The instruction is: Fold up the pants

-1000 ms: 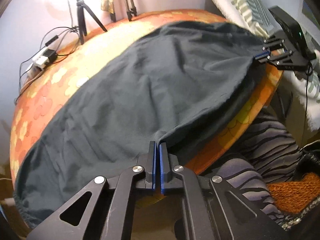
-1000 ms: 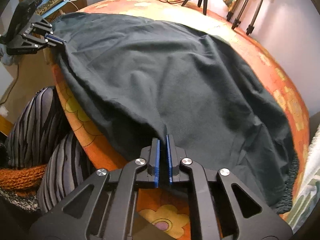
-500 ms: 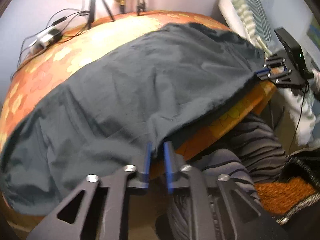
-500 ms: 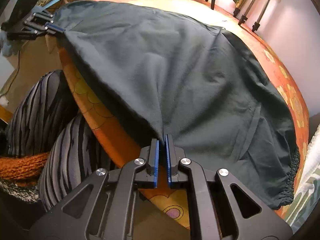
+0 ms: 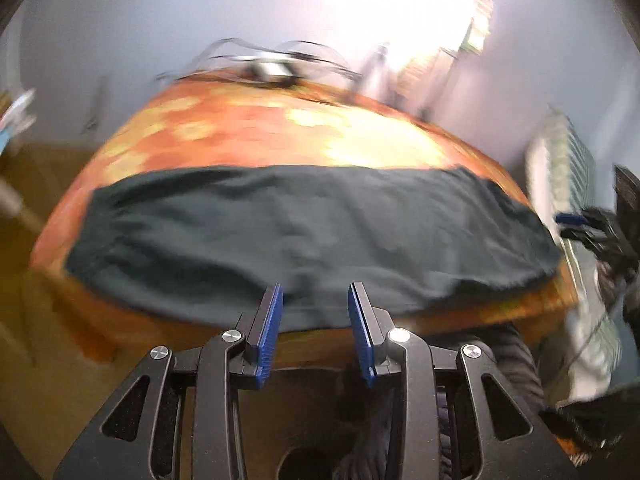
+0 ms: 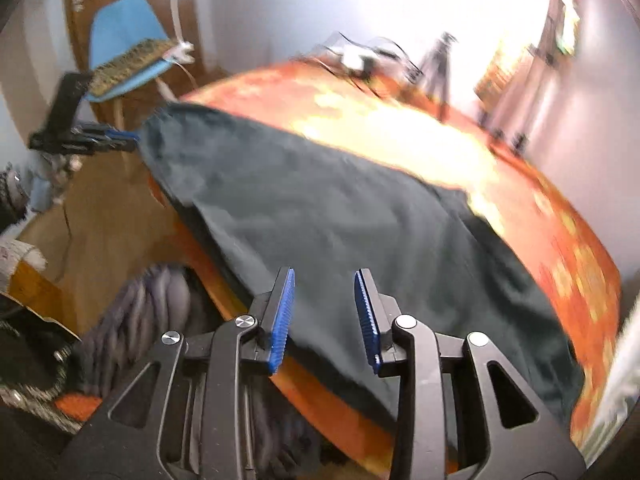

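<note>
Two tripods point(image 6: 438, 68) and cables point(image 5: 272, 66) stand beyond the pants point(image 5: 304, 236)

A: What are the thin dark wires point(image 5: 276, 54) at the far end of the orange flowery surface point(image 5: 248, 132)?

B: Too smeary to tell. A small pale box point(image 5: 272, 68) sits among them, all blurred.

A: And the dark cloth pants point(image 6: 320, 216)?

B: Their near edge hangs over the rim, so the underside is hidden. The black frame of the right tool point(image 6: 325, 304) covers some of it too.

A: The other black tool point(image 5: 580, 226) at the side?

B: Blurry, and the picture's edge cuts it off.

A: The stripy grey thing point(image 6: 136, 312) below?

B: Only part shows.
</note>
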